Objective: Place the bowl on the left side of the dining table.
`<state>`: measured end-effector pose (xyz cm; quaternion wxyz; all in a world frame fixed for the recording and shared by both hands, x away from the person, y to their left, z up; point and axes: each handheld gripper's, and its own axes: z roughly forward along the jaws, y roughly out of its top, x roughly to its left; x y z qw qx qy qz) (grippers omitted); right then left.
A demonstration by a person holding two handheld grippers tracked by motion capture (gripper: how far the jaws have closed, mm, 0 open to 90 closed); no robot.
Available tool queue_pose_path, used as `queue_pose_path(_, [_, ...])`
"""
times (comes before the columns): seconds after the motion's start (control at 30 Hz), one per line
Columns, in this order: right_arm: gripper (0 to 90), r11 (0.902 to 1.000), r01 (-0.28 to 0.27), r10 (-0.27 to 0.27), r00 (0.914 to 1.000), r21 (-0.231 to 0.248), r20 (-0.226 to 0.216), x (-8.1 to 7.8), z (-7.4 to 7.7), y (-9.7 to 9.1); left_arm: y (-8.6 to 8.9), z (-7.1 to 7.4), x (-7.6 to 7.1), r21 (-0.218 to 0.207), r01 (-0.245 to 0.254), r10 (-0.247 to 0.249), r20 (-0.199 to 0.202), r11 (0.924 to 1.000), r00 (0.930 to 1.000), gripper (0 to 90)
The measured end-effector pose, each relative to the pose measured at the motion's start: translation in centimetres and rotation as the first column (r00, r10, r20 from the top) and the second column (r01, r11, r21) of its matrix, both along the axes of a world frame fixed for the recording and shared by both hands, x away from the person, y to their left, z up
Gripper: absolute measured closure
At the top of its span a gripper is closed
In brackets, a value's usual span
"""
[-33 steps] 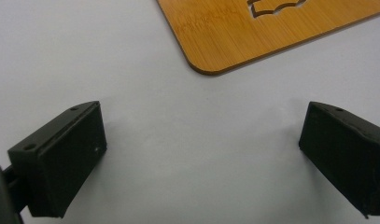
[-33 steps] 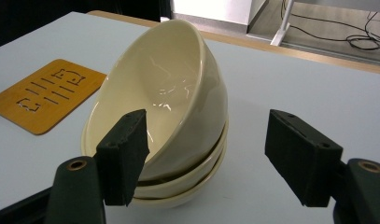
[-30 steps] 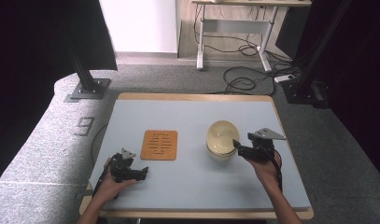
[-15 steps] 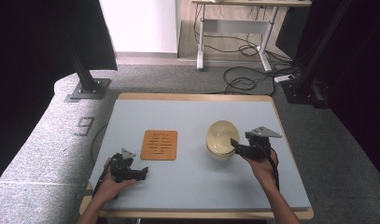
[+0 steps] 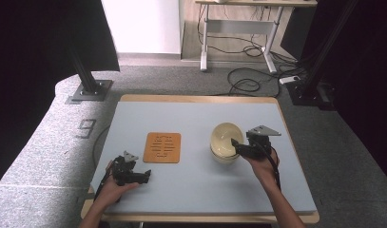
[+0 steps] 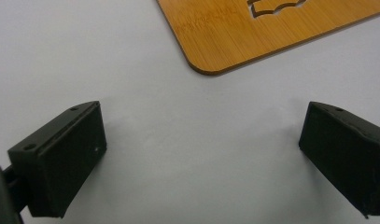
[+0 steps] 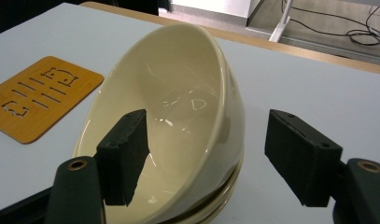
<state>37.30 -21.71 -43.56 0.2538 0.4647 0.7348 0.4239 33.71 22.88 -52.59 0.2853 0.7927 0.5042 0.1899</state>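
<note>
Right gripper [image 7: 206,158] jaws spread, straddling the near rim of the top glossy cream ceramic bowl [image 7: 178,107]: one jaw inside, one outside, pads not yet pressing. Bowl stack sits right of centre in the high view. Left gripper [image 6: 201,158] also spread, empty, lower left, near the bamboo trivet [image 6: 271,28].

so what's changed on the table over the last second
The right gripper has crept slightly left toward the cream bowls, so that one jaw now sits inside the top bowl and the other outside its rim, with the jaws apart and not yet pressing. The top bowl sits tilted on the stack. The left gripper, the bamboo trivet and the table stayed as they were.
</note>
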Motion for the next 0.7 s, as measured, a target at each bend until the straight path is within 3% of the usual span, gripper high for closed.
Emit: queue_pose_path(0.7, [29.8, 0.9998, 0.004, -0.005, 0.9996, -0.021, -0.028, 1.4, -0.5, 1.1, 0.0, 0.0, 0.0, 0.001, 0.001, -0.001, -0.001, 1.0, 1.0, 0.8])
